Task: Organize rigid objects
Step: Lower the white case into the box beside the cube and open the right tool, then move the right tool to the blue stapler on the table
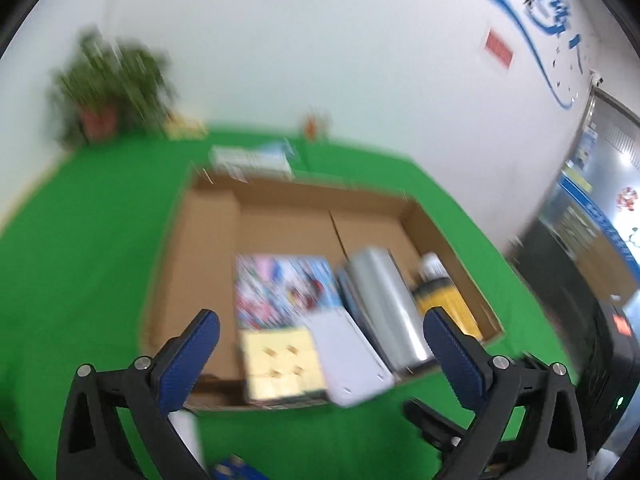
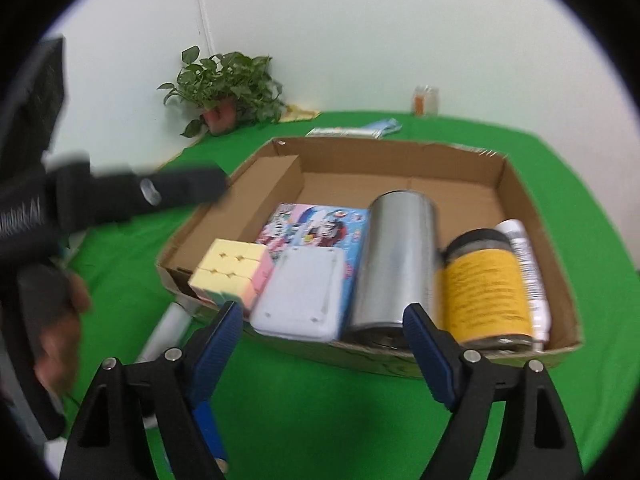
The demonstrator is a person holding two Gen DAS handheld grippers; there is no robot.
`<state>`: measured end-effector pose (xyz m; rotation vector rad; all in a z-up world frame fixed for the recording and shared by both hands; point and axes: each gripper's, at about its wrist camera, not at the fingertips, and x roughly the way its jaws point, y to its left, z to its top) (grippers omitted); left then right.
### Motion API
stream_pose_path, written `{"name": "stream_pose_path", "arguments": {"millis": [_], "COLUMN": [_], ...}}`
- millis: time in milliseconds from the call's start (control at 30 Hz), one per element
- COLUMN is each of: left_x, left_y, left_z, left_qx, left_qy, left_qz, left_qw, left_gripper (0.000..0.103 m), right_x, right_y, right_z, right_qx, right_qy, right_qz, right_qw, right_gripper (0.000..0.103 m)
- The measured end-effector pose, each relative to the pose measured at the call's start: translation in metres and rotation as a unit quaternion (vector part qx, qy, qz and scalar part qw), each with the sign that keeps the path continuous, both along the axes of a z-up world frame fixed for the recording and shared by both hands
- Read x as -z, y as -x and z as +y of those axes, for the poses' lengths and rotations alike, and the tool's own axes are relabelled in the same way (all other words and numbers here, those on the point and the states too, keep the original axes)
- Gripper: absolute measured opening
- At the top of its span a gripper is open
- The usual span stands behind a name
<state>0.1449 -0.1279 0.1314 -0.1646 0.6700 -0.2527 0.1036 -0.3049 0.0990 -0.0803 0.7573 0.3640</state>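
Hovering above the near edge of the cardboard box (image 2: 516, 184), the right gripper (image 2: 324, 320) has its blue-padded fingers spread apart with nothing between them. The left gripper (image 1: 320, 338) is likewise wide apart and empty, poised over the same box's near side.

Six things lie in the box, packed along its near wall: one pastel puzzle cube (image 2: 232, 276), one white flat device (image 2: 304, 300) resting partly on one colourful cartoon-printed box (image 2: 320, 224), one silver metal cylinder (image 2: 396, 264) on its side, one dark jar (image 2: 486, 292) with a yellow label, and one white tube (image 2: 528, 264) touching the jar. The print on the labels is too blurred to read.

The box sits on a green desk (image 2: 320, 420); a potted plant (image 2: 224, 84) stands far behind.
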Motion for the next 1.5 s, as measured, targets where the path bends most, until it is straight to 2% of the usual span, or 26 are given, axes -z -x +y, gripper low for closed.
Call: {"name": "stream_pose_path", "arguments": {"millis": [33, 100, 133, 167, 200, 233, 267, 333, 367, 400, 433, 500, 567, 633, 667, 700, 867, 933, 1067, 1133, 1233, 1267, 1300, 1333, 1367, 1500], "left_x": [-0.001, 0.002, 0.007, 0.011, 0.017, 0.025, 0.033, 0.038, 0.040, 0.041, 0.042, 0.042, 0.049, 0.055, 0.054, 0.057, 0.063, 0.065, 0.075, 0.080, 0.083, 0.083, 0.084, 0.085, 0.085, 0.100], "left_y": [0.014, 0.025, 0.033, 0.040, 0.044, 0.046, 0.051, 0.062, 0.066, 0.068, 0.071, 0.079, 0.078, 0.079, 0.083, 0.084, 0.093, 0.099, 0.104, 0.105, 0.109, 0.111, 0.115, 0.118, 0.122, 0.130], "left_z": [-0.001, -0.002, -0.005, -0.007, -0.011, -0.016, -0.019, -0.024, -0.026, -0.027, -0.027, -0.022, -0.020, -0.017, -0.016, -0.014, -0.011, -0.005, 0.005, 0.008, 0.009, 0.009, 0.009, 0.011, 0.013, 0.030], "left_qx": [-0.008, -0.009, -0.006, 0.002, 0.010, 0.011, 0.003, 0.007, 0.007, 0.002, -0.013, -0.031, -0.028, -0.038, -0.041, -0.044, -0.053, -0.051, -0.053, -0.054, -0.053, -0.054, -0.052, -0.054, -0.052, -0.033], "left_qy": [-0.017, -0.032, -0.039, -0.042, -0.047, -0.058, -0.059, -0.051, -0.053, -0.059, -0.064, -0.041, -0.034, -0.037, -0.037, -0.038, -0.052, -0.049, -0.023, -0.014, -0.014, -0.021, -0.026, -0.026, -0.018, 0.048], "left_qz": [-0.016, -0.015, -0.011, -0.011, 0.000, 0.024, 0.034, 0.021, 0.017, 0.019, 0.020, -0.008, 0.004, 0.010, 0.011, 0.014, 0.022, 0.031, 0.051, 0.062, 0.067, 0.064, 0.061, 0.058, 0.056, 0.105], "left_qw": [0.9997, 0.9993, 0.9991, 0.9991, 0.9988, 0.9980, 0.9977, 0.9985, 0.9984, 0.9981, 0.9977, 0.9986, 0.9990, 0.9985, 0.9984, 0.9982, 0.9970, 0.9970, 0.9971, 0.9965, 0.9963, 0.9963, 0.9964, 0.9965, 0.9969, 0.9928], "left_gripper": [0.103, 0.102, 0.089, 0.043, 0.013, 0.002, 0.001, 0.006, 0.015, 0.064, 0.100, 0.099, 0.100, 0.100, 0.100, 0.100, 0.100, 0.100, 0.100, 0.100, 0.100, 0.100, 0.101, 0.103, 0.103, 0.103], "right_x": [0.004, 0.014, 0.020, 0.025, 0.028, 0.029, 0.030, 0.029, 0.029, 0.028, 0.027, 0.025, 0.024, 0.027, 0.030, 0.035, 0.064, 0.063, 0.047, 0.043, 0.041, 0.041, 0.043, 0.047, 0.050, 0.071], "right_y": [0.009, 0.018, 0.022, 0.025, 0.028, 0.033, 0.037, 0.043, 0.045, 0.045, 0.044, 0.043, 0.035, 0.024, 0.018, 0.009, -0.025, -0.017, 0.010, 0.011, 0.007, 0.011, 0.016, 0.024, 0.032, 0.060], "right_z": [-0.003, -0.009, -0.012, -0.016, -0.019, -0.022, -0.023, -0.023, -0.023, -0.022, -0.020, -0.017, -0.009, 0.000, 0.005, 0.011, 0.026, 0.028, 0.021, 0.019, 0.015, 0.012, 0.011, 0.009, 0.005, -0.008], "right_qx": [0.011, 0.025, 0.030, 0.033, 0.030, 0.028, 0.032, 0.031, 0.022, 0.011, 0.006, -0.014, -0.034, -0.052, -0.060, -0.068, -0.070, -0.073, -0.078, -0.075, -0.071, -0.068, -0.068, -0.068, -0.061, -0.082], "right_qy": [0.010, 0.008, 0.003, -0.005, -0.016, -0.027, -0.020, -0.017, -0.024, -0.029, -0.030, -0.034, -0.040, -0.049, -0.049, -0.046, -0.041, -0.038, -0.052, -0.047, -0.056, -0.060, -0.060, -0.060, -0.058, -0.058], "right_qz": [-0.010, -0.003, 0.006, 0.015, 0.020, 0.018, 0.011, 0.004, 0.005, 0.006, 0.004, -0.004, 0.001, 0.015, 0.025, 0.035, 0.097, 0.084, 0.034, 0.022, 0.032, 0.034, 0.035, 0.036, 0.029, 0.046], "right_qw": [1.000, 1.000, 1.000, 0.999, 0.999, 0.999, 0.999, 0.999, 0.999, 1.000, 1.000, 0.999, 0.999, 0.997, 0.997, 0.996, 0.992, 0.993, 0.995, 0.996, 0.995, 0.995, 0.995, 0.995, 0.996, 0.994], "right_gripper": [0.084, 0.084, 0.084, 0.083, 0.077, 0.068, 0.047, 0.043, 0.046, 0.055, 0.057, 0.056, 0.055, 0.035, 0.019, 0.012, 0.002, 0.003, 0.028, 0.029, 0.029, 0.038, 0.066, 0.079, 0.086, 0.087]}}
